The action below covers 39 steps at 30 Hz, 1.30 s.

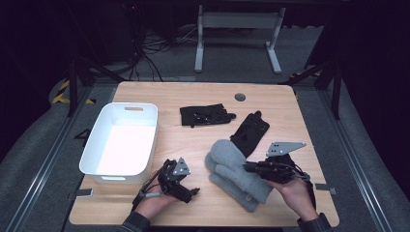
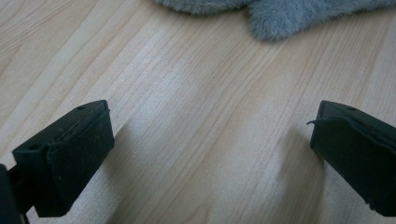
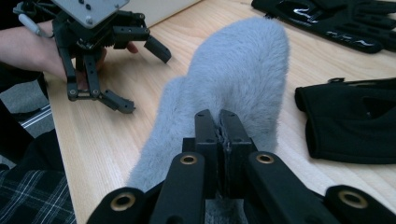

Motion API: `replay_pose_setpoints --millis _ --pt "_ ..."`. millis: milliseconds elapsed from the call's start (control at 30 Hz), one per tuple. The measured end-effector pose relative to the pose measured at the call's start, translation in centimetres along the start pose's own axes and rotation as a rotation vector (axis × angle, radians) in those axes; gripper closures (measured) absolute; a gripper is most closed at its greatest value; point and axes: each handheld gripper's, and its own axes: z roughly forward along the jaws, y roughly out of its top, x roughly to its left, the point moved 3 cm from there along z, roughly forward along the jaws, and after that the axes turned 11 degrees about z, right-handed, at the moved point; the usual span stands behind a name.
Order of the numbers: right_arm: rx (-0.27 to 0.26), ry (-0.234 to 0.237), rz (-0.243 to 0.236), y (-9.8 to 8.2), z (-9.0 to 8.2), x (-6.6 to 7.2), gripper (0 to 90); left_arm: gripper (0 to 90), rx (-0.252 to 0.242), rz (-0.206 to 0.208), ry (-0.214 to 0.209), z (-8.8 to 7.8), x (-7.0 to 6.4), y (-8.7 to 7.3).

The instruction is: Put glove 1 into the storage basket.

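Note:
A grey fuzzy mitten [image 1: 227, 159] lies on the wooden table right of centre, partly over a second grey mitten [image 1: 244, 193]. My right gripper [image 1: 247, 167] comes in from the right, and its jaws are shut on the top mitten's pile. In the right gripper view the closed jaws [image 3: 220, 116] pinch the grey mitten [image 3: 238, 60], which humps up ahead of them. My left gripper [image 1: 192, 182] rests near the front edge, left of the mittens, open over bare wood [image 2: 210, 154]. An edge of the mitten [image 2: 275, 18] shows beyond it.
A white bin [image 1: 91, 150] stands at the left. One black glove [image 1: 205, 115] lies at mid-table and another [image 1: 250, 133] just behind the mittens. The left gripper [image 3: 137, 77] sits across from the right gripper. The table's front edge is close to both hands.

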Motion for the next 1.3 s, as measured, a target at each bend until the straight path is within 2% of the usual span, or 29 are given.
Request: replay_pose_setpoints --millis 167,500,733,833,900,967,1000,1067,1167,1233,1300 --pt "0.017 0.014 0.0 -0.3 0.5 0.3 88.7 0.0 0.002 0.001 0.0 0.0 0.0 0.0" --pt "0.069 0.012 0.017 -1.2 2.2 0.2 88.7 0.0 0.001 0.0 0.0 0.0 0.0 0.0" --pt "0.116 -0.03 0.005 -1.8 3.2 0.0 88.5 0.0 0.002 0.002 0.003 0.0 0.0 0.0" --pt "0.127 -0.028 0.005 -2.0 3.5 -0.1 87.0 0.2 0.011 -0.008 0.008 0.0 0.0 0.2" --pt "0.106 -0.021 0.002 -1.9 3.3 -0.1 80.8 5.4 0.025 -0.017 0.015 -0.2 0.0 0.5" --pt "0.085 -0.017 0.004 -1.7 2.9 -0.1 73.6 16.7 0.025 -0.037 0.012 -0.5 0.0 0.8" --pt "0.064 -0.023 0.005 -1.6 2.6 -0.2 70.8 18.3 0.026 -0.04 0.013 -0.6 0.1 0.9" --pt "0.047 -0.031 -0.001 -1.5 2.2 -0.4 68.9 24.1 0.002 -0.039 0.025 -1.1 0.1 1.3" --pt "0.017 -0.042 -0.001 -1.3 1.3 -0.9 75.8 42.9 -0.05 -0.044 0.003 -1.9 0.1 2.3" --pt "0.005 -0.067 -0.006 -1.3 0.7 -1.3 86.4 58.8 -0.063 -0.041 -0.01 -2.2 0.0 2.8" --pt "0.0 -0.087 -0.021 -1.4 0.0 -1.8 90.0 70.3 -0.077 -0.051 -0.036 -2.2 -0.2 3.4"
